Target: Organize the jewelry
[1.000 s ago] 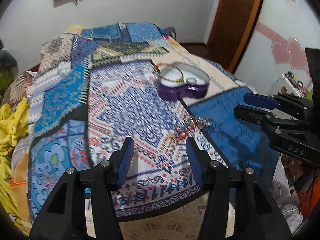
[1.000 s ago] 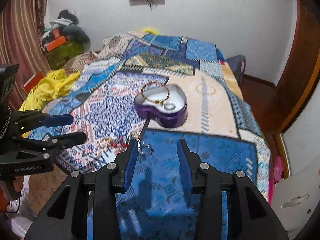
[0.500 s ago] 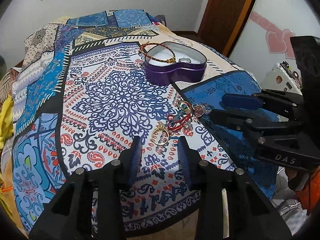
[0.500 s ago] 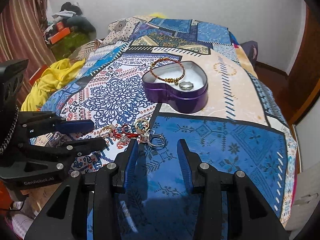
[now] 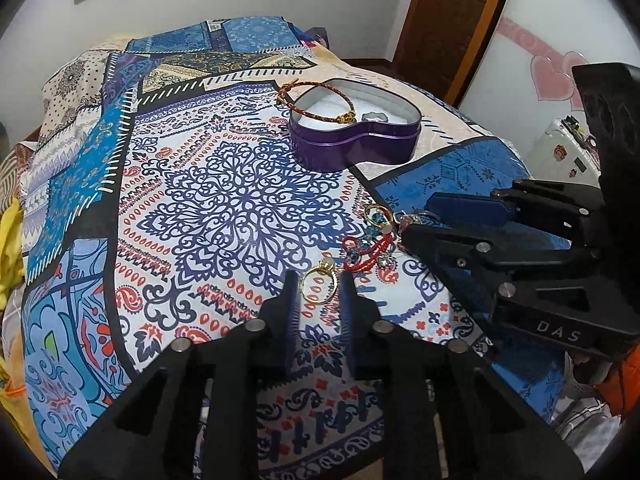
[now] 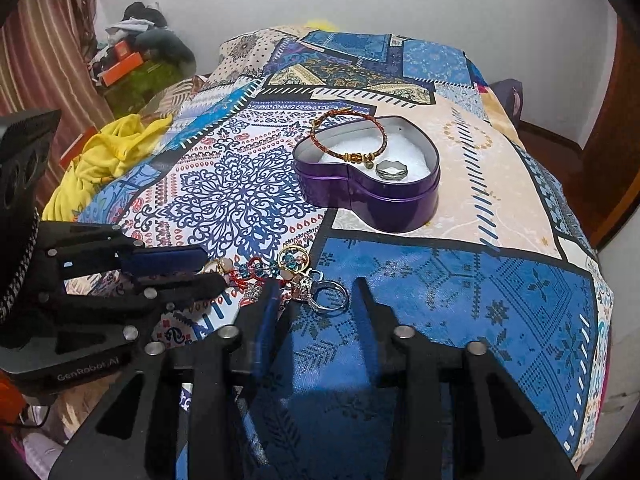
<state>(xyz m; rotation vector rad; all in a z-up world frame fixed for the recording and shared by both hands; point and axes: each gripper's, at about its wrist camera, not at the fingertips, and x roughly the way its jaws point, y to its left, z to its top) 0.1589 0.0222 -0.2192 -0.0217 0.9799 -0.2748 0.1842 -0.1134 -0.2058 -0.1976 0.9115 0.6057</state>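
A purple heart-shaped tin (image 5: 356, 148) (image 6: 368, 192) stands on the patterned bedspread, with a red-and-gold bracelet (image 5: 316, 102) (image 6: 352, 140) draped over its rim and a silver ring (image 6: 392, 170) inside. A gold ring (image 5: 319, 286) lies between the fingertips of my left gripper (image 5: 319, 292), which is open around it. A silver ring (image 6: 329, 298) lies between the fingertips of my right gripper (image 6: 316, 304), also open. A tangle of red beaded jewelry and rings (image 5: 370, 240) (image 6: 272, 270) lies between the two grippers.
A yellow cloth (image 6: 104, 160) lies at the bed's left side. Clutter (image 6: 136, 52) is piled by the far wall. A wooden door (image 5: 448, 20) and a white cabinet with pink hearts (image 5: 560, 80) stand to the right. The bed's near edge (image 5: 320, 468) is just under my left gripper.
Both grippers have moved forward and down toward the jewelry. The left jaws have narrowed around the gold ring; the right gripper now straddles the silver ring.
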